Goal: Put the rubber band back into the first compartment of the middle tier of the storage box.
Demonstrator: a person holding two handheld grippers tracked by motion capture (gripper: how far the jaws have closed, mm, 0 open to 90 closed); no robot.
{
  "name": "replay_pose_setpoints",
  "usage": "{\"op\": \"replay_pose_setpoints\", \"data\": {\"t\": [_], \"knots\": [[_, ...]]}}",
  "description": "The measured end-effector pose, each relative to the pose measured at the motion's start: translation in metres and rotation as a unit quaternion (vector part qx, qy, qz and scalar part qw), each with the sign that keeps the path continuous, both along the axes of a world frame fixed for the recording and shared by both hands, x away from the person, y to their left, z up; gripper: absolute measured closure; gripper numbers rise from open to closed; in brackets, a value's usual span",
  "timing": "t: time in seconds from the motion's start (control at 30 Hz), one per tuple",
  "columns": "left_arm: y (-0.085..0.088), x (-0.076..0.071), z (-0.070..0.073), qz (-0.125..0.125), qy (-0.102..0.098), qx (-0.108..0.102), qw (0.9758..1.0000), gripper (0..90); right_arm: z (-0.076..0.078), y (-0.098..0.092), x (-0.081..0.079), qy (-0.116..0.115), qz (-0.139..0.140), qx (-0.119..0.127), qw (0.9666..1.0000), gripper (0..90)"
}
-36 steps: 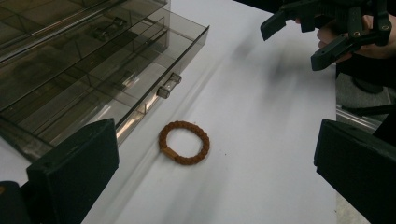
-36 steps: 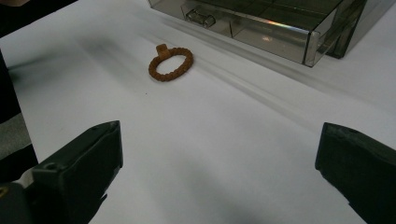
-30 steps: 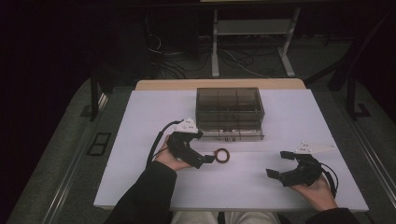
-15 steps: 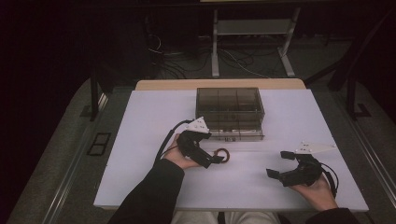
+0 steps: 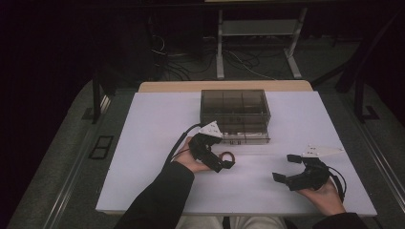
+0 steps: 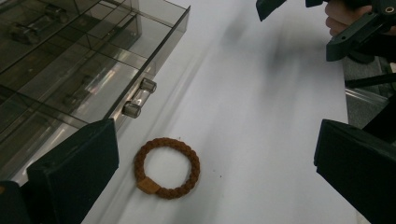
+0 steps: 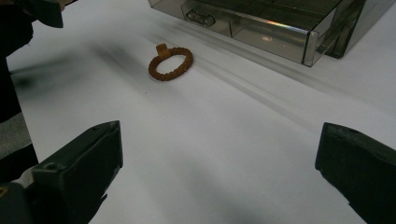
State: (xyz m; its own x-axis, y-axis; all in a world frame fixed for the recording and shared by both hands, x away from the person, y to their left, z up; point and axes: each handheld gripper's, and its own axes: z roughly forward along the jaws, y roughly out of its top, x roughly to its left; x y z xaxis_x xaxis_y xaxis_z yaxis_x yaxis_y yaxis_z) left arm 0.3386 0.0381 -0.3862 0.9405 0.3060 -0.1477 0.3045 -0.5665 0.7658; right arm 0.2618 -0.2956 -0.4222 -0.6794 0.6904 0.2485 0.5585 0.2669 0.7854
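A brown braided hair tie (image 5: 228,156) lies flat on the white table (image 5: 153,143), just in front of a smoky clear compartment box (image 5: 234,112). My left gripper (image 5: 223,163) hovers over it, open. In the left gripper view the hair tie (image 6: 167,168) rests between the wide-spread jaws, nearer the left one, untouched, with the box (image 6: 70,60) and its drawer handle (image 6: 139,98) beside it. My right gripper (image 5: 282,168) stands open at the front right, holding nothing. From the right gripper view the hair tie (image 7: 171,62) lies well ahead, before the box (image 7: 271,23).
A white pointed piece (image 5: 325,150) lies on the table behind the right hand. The box's front handle (image 7: 198,17) faces the person. Beyond the table's far edge stand a metal stand (image 5: 258,28) and loose cables (image 5: 239,59) on a dark floor.
My left gripper has moved right, closing in on the hair tie until its jaws straddle it. The hair tie and the right gripper have stayed put.
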Motion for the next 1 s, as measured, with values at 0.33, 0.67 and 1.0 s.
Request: {"op": "replay_pose_setpoints", "data": {"t": [0.33, 0.67, 1.0], "knots": [[-0.013, 0.002, -0.007, -0.013, 0.004, 0.018, 0.9998, 0.0, 0.000, 0.000, 0.000, -0.001, 0.002, -0.001, 1.0000, 0.2], [-0.021, 0.005, -0.016, -0.019, 0.012, 0.031, 0.9993, 0.0, 0.000, 0.000, 0.000, 0.000, 0.002, -0.001, 1.0000, 0.2], [-0.030, 0.006, -0.026, -0.023, 0.021, 0.045, 0.9985, 0.0, 0.000, -0.001, 0.000, 0.000, 0.003, -0.001, 1.0000, 0.2]]}}
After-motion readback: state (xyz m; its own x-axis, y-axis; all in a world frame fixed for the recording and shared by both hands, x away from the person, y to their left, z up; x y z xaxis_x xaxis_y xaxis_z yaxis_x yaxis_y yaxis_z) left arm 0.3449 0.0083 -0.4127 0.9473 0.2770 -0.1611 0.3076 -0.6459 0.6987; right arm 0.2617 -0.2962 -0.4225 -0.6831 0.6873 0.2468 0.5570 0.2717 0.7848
